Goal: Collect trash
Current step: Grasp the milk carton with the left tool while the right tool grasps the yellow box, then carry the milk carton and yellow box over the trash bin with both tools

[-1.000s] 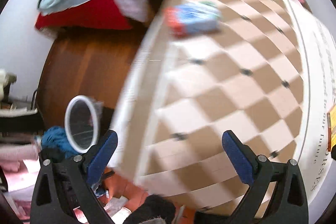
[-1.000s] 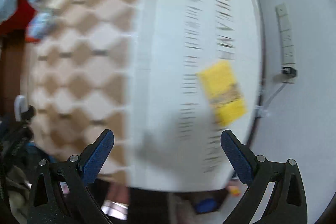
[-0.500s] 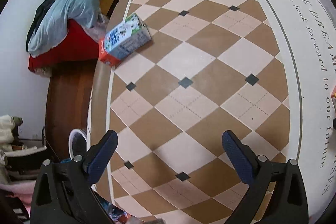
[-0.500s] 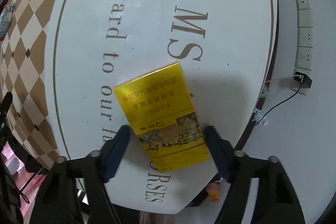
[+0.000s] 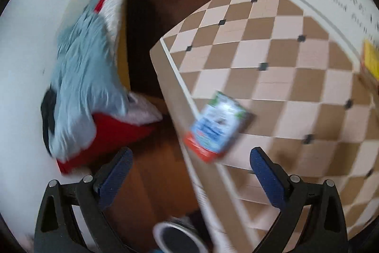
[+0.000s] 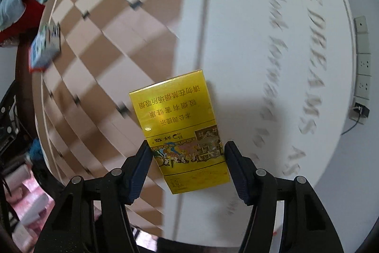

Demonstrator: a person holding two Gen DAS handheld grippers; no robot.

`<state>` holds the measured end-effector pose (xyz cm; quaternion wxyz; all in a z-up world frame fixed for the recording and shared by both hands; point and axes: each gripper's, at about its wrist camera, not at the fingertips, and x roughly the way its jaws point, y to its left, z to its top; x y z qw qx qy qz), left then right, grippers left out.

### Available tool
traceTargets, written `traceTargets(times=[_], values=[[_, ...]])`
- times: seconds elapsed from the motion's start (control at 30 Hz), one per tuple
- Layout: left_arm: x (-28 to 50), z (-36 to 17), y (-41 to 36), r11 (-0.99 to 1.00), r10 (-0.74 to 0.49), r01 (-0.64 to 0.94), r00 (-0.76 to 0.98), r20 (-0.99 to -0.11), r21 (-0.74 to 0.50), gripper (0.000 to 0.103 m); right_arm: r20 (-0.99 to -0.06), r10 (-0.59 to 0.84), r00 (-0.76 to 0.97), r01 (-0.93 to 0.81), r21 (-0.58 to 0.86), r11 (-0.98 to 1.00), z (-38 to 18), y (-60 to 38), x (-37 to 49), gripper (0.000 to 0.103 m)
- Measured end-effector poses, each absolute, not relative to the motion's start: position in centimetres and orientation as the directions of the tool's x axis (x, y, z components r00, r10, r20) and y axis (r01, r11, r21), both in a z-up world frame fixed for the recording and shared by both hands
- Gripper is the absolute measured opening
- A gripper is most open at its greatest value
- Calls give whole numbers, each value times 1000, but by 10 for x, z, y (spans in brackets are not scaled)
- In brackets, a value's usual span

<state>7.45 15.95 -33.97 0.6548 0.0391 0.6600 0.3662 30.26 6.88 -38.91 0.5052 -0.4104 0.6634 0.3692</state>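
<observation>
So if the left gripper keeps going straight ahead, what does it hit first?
Most likely the carton lying at the table edge, roughly centred ahead of the open left gripper. The picture is blurred, so depth is unclear.

Carton on table, at its left edge; I note bedding pile left of it; packet sits between right gripper fingers.
</observation>
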Motion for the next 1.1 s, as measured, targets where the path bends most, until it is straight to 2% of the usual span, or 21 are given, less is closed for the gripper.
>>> traceTargets(times=[0.17, 0.3, 0.63, 0.87, 1.1], values=[[83, -363, 195, 825, 487, -263, -119, -865, 500, 101, -972, -195, -132, -922, 48, 385, -394, 101, 303, 64], [93, -388, 196, 899, 399, -145, -121, -909, 414, 101, -967, -235, -97, -938, 10, 347, -395, 115, 296, 64], [103, -411, 201, 942, 324, -56, -120, -938, 332, 101, -953, -302, -34, -961, -51, 272, -413, 138, 252, 65], [100, -420, 200, 957, 279, -48, -128, -952, 287, 50, -952, -304, -23, -965, -59, 255, -410, 143, 241, 65], [97, -409, 192, 946, 304, -92, -90, -948, 312, 49, -965, -262, -8, -970, -56, 236, -406, 141, 238, 62]])
